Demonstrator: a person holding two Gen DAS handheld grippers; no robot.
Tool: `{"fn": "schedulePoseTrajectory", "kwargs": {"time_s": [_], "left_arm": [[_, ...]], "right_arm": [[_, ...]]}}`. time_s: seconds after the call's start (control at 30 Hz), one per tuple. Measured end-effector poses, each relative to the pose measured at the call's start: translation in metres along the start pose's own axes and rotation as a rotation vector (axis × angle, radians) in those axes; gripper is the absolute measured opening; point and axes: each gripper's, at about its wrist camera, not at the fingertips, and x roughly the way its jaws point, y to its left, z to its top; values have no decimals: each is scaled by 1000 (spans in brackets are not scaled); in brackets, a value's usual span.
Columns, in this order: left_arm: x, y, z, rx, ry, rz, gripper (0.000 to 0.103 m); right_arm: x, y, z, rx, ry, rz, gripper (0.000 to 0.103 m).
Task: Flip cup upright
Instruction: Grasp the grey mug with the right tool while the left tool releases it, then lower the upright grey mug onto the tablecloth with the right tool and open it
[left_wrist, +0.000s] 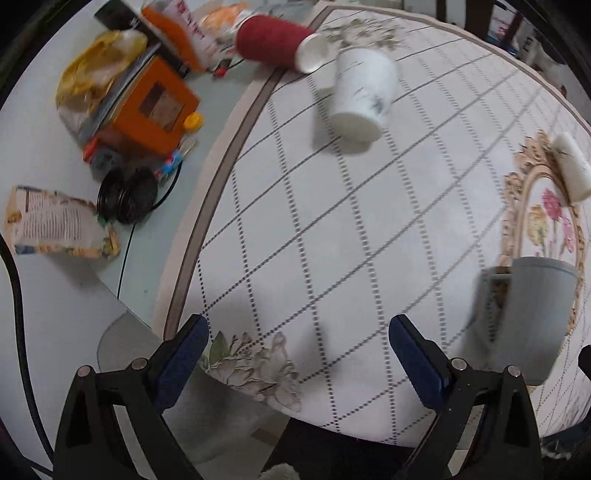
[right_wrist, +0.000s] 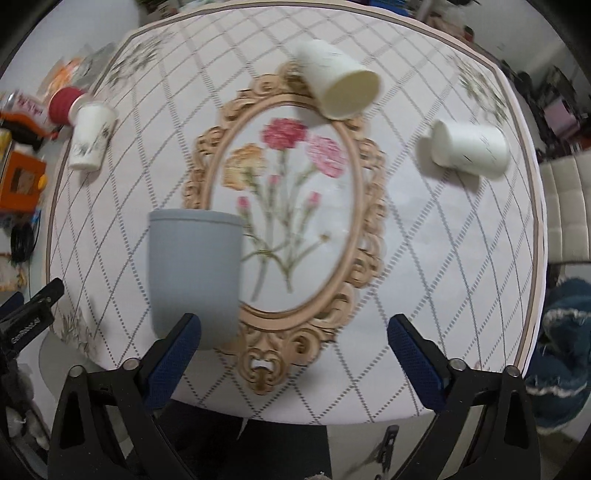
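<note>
A grey-blue cup (right_wrist: 195, 275) stands near the table's front edge, left of the flower medallion; it also shows at the right of the left wrist view (left_wrist: 532, 317). Three white cups are on the mat: one standing at the far left (right_wrist: 90, 136) (left_wrist: 364, 92), one on its side at the back with its mouth toward me (right_wrist: 338, 86), one on its side at the right (right_wrist: 471, 147). My left gripper (left_wrist: 299, 363) is open and empty above the front edge. My right gripper (right_wrist: 295, 360) is open and empty, its left finger just in front of the grey cup.
A printed mat (right_wrist: 424, 258) covers the round table. A red cylinder (left_wrist: 273, 40), an orange box (left_wrist: 155, 107), a yellow bag, a black cable coil (left_wrist: 127, 195) and a leaflet (left_wrist: 55, 225) crowd the far left. A white chair (right_wrist: 567, 206) stands at the right.
</note>
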Motion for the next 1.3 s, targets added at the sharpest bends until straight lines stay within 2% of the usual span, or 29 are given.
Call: {"fn": "schedulePoseTrajectory", "kwargs": {"time_s": [0.2, 0.33, 0.5, 0.6, 0.67, 0.7, 0.87, 1.07, 1.3], "left_arm": [[22, 3, 4, 43, 15, 25, 100], [28, -8, 10, 114, 6, -5, 100], [36, -15, 16, 150, 23, -21, 100], [41, -17, 17, 166, 31, -20, 100], [42, -16, 18, 171, 34, -18, 100], [43, -16, 19, 172, 36, -18, 100], [47, -12, 21, 156, 51, -19, 100], [47, -8, 20, 133, 53, -30, 100], [48, -3, 21, 120, 74, -25, 100]], "right_arm": [[16, 41, 25, -47, 6, 15, 96], [27, 58, 39, -52, 35, 34, 96], [45, 71, 54, -46, 85, 55, 93], [53, 76, 59, -35, 112, 65, 92], [60, 78, 63, -26, 127, 65, 82], [63, 78, 64, -22, 136, 67, 81], [68, 83, 69, -26, 149, 62, 83], [75, 75, 72, 1, 167, 103, 84], [61, 70, 66, 27, 96, 159, 84]]}}
